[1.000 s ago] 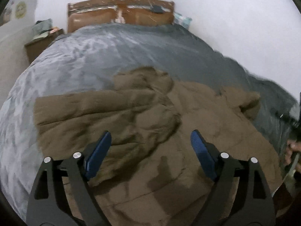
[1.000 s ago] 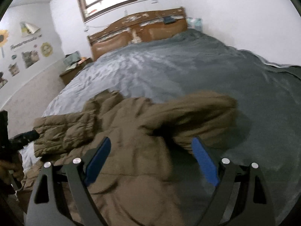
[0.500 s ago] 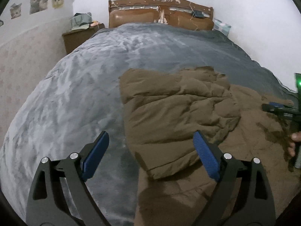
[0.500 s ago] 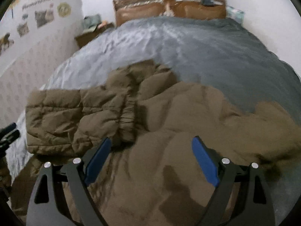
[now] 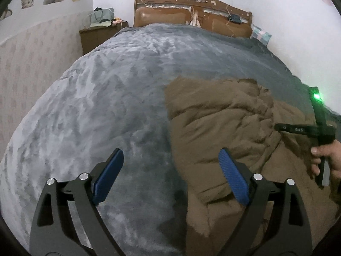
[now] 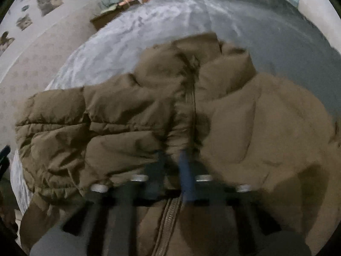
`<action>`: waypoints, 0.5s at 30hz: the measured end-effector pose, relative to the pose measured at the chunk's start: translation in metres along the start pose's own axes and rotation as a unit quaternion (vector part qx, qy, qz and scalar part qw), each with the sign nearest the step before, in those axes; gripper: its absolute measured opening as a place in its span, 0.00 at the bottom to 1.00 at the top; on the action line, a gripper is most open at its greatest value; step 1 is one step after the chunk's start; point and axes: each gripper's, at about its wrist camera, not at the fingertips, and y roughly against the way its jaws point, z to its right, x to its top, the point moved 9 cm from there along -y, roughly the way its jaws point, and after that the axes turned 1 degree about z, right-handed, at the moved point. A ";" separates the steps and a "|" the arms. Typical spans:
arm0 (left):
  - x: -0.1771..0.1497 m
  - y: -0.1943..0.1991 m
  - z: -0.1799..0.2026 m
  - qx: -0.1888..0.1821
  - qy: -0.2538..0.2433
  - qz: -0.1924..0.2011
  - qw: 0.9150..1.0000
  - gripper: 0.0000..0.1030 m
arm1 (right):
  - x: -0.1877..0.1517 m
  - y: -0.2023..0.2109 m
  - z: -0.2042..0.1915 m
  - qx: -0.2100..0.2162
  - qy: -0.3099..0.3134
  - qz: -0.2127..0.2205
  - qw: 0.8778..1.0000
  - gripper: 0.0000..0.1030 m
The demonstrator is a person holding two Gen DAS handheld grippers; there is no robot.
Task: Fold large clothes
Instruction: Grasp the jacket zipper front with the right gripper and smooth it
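A brown padded jacket (image 5: 223, 123) lies on the grey bed cover (image 5: 96, 106), with one part folded over its body. My left gripper (image 5: 170, 172) is open and empty, hovering over the jacket's left edge; its right pad (image 5: 233, 177) is above the fabric. The right gripper shows at the right edge of the left wrist view (image 5: 307, 130), held by a hand. In the right wrist view the jacket (image 6: 245, 117) fills the frame and my right gripper (image 6: 181, 160) is shut on a gathered fold by the zipper (image 6: 168, 219). That view is blurred.
A wooden headboard (image 5: 191, 15) stands at the far end of the bed. A brown nightstand (image 5: 96, 34) with bags on it is at the far left. A papered wall (image 5: 32, 53) runs along the left; a white wall (image 5: 298, 32) on the right.
My right gripper went from open to shut on the jacket's fold and came in closer. My left gripper swung left off the jacket to its left edge and stayed open.
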 end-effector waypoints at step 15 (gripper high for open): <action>0.011 -0.016 0.047 0.003 -0.027 -0.006 1.000 0.88 | 0.015 0.091 0.109 -0.173 -0.012 0.077 0.982 0.01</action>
